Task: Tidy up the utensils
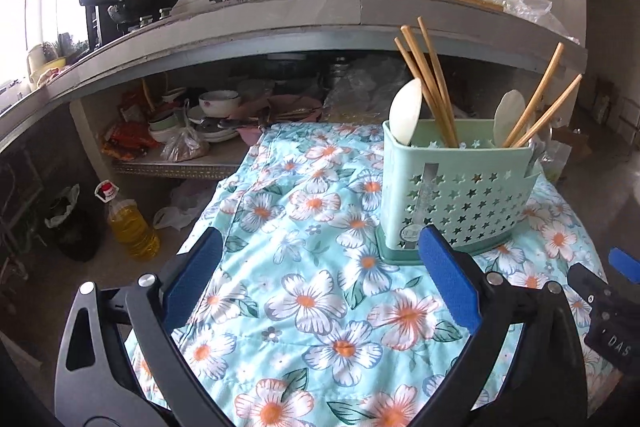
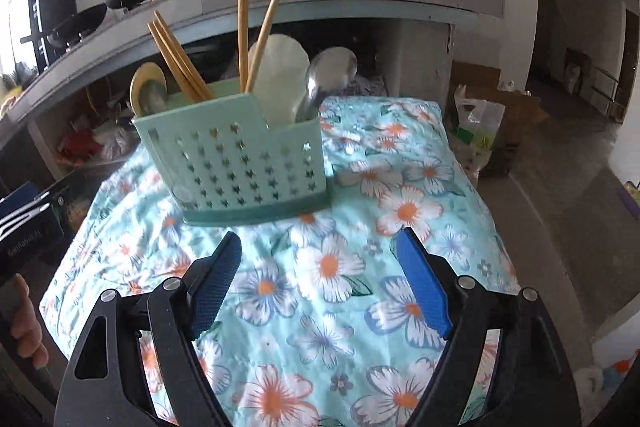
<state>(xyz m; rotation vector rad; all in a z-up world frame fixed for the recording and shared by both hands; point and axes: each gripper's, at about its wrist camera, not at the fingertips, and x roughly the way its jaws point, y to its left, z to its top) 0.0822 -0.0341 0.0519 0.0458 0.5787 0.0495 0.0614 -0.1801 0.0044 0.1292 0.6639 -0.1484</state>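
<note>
1. Left wrist view: the left gripper (image 1: 320, 275) hangs over the flowered cloth (image 1: 312, 307), fingers spread wide, holding nothing.
2. To its right stands the green caddy (image 1: 452, 187), with chopsticks (image 1: 430, 83) and pale spoons (image 1: 406, 111) upright in its compartments.
3. Right wrist view: the right gripper (image 2: 320, 279) is likewise spread and empty, just short of the caddy (image 2: 240, 167).
4. Risk, as I judge it: the caddy sits on soft, rumpled cloth near the edge, so a nudge could tip it and spill the utensils.
</note>
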